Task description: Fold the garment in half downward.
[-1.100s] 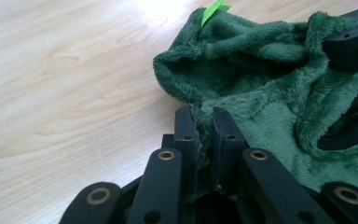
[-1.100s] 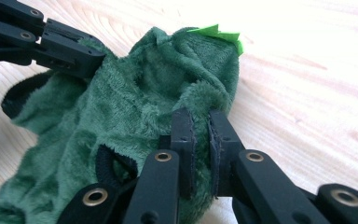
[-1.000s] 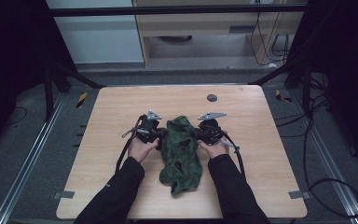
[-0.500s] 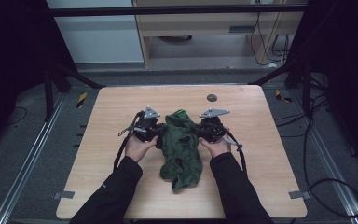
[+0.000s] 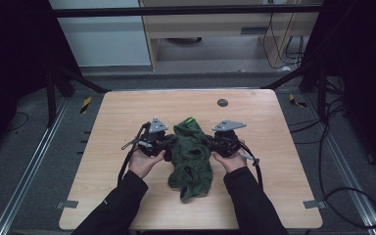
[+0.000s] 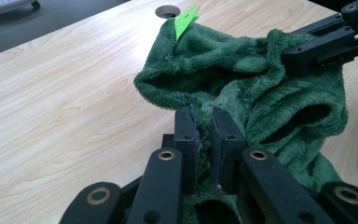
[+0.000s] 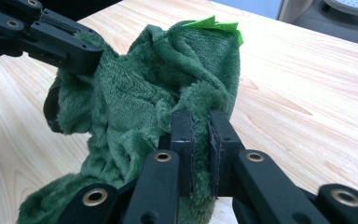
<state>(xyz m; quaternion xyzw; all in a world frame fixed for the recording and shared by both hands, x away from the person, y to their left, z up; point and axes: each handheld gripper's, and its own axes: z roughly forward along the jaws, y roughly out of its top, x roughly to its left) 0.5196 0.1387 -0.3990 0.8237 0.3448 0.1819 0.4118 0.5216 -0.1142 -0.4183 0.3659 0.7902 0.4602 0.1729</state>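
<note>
Near the middle of the light wooden bench (image 5: 127,196), a crumpled dark green fleece cloth (image 5: 192,156) is held between two hand-held grippers. Seen from the high view, the left gripper (image 5: 169,142) comes in from the cloth's left side and the right gripper (image 5: 206,142) from its right, each topped with a grey three-cornered plate, with the person's left hand (image 5: 146,160) and right hand (image 5: 230,159) wrapped around them and dark sleeves running off the bottom edge. The cloth's upper part is bunched up between the grippers, while its lower part trails toward the person and lies on the bench.

From the left gripper view, the left gripper (image 6: 205,122) has its two black jaws clenched on a fold of the green fleece cloth (image 6: 242,88), with pile showing in the narrow gap between them. A bright green tag (image 6: 185,19) sticks up from the cloth's far edge, and a small round grommet (image 6: 167,10) sits in the bench beyond it. The other gripper's jaws reach into the cloth from the upper right.

From the right gripper view, the right gripper (image 7: 201,123) is likewise clamped on a ridge of the cloth (image 7: 135,93), and the bright green tag (image 7: 216,25) pokes from the top.
</note>
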